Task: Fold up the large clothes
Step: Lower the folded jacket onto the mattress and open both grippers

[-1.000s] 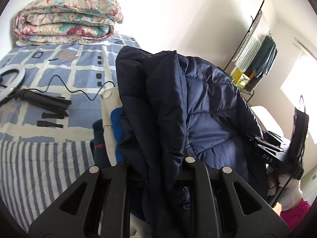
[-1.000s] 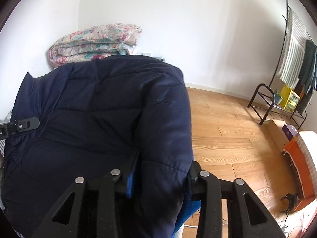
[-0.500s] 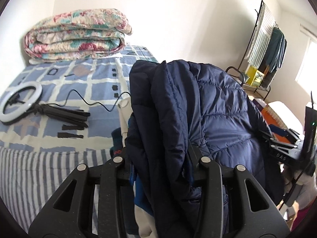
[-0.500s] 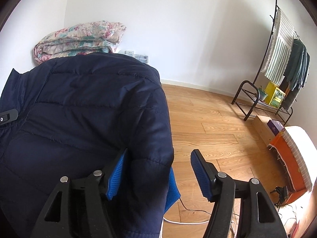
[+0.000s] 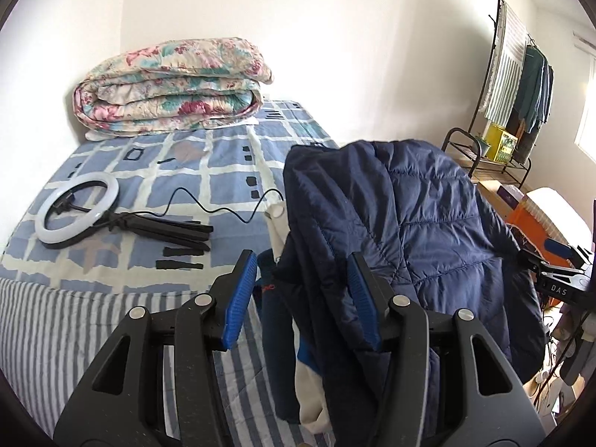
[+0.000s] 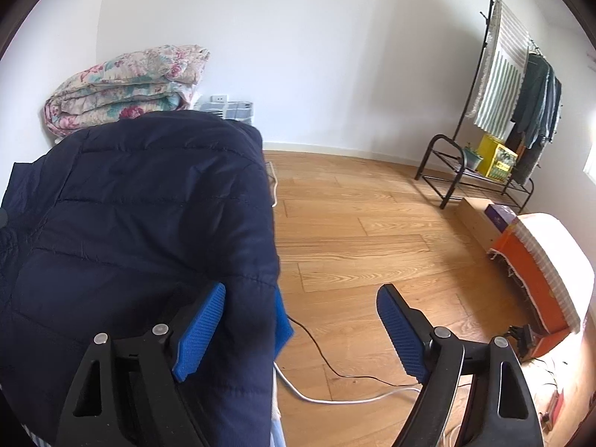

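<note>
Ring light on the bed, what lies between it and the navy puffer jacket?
In the left wrist view, the ring light's folded black stand and looping black cable lie on the checked sheet before the jacket.

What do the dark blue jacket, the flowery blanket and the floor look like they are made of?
Jacket: probably thin synthetic shell with padding; slight sheen, stitched puffy panels.
Blanket: looks like printed quilted cotton or similar; matte, thick soft folds, so a filling seems likely.
Floor: wood or wood-look planks; visible grain, board seams, light gloss. Which one, the look cannot settle.
</note>
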The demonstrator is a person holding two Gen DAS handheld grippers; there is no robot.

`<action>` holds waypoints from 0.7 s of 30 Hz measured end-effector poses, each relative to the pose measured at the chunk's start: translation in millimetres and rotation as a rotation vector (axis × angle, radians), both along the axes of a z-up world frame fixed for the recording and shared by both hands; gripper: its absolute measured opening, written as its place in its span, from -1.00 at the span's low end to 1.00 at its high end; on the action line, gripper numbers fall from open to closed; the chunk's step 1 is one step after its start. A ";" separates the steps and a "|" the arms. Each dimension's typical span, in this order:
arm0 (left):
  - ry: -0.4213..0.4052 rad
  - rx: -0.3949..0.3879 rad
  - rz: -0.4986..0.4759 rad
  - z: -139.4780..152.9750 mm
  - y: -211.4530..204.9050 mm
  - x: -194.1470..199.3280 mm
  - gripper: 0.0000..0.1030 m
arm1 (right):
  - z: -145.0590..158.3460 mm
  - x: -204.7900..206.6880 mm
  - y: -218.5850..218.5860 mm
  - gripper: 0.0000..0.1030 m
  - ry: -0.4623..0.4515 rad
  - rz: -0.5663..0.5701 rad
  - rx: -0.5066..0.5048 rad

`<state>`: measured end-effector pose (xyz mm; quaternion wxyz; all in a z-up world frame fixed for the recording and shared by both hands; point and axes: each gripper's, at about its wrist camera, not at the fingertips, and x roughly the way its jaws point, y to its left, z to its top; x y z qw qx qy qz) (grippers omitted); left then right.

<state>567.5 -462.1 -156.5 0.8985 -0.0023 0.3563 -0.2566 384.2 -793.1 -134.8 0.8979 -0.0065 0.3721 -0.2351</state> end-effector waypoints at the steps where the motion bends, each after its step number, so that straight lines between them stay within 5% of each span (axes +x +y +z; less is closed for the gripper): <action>1: -0.006 0.001 0.003 4.1 3.2 -2.5 0.02 | 4.8 -5.5 0.5 0.64 -0.007 -0.008 -0.004; 8: -0.050 0.001 -0.011 51.3 34.5 -37.9 0.02 | 45.9 -46.7 8.1 0.64 -0.082 -0.038 0.015; 21: -0.126 -0.063 -0.059 154.8 112.0 -144.6 0.02 | 153.5 -141.8 85.1 0.65 -0.192 0.027 -0.004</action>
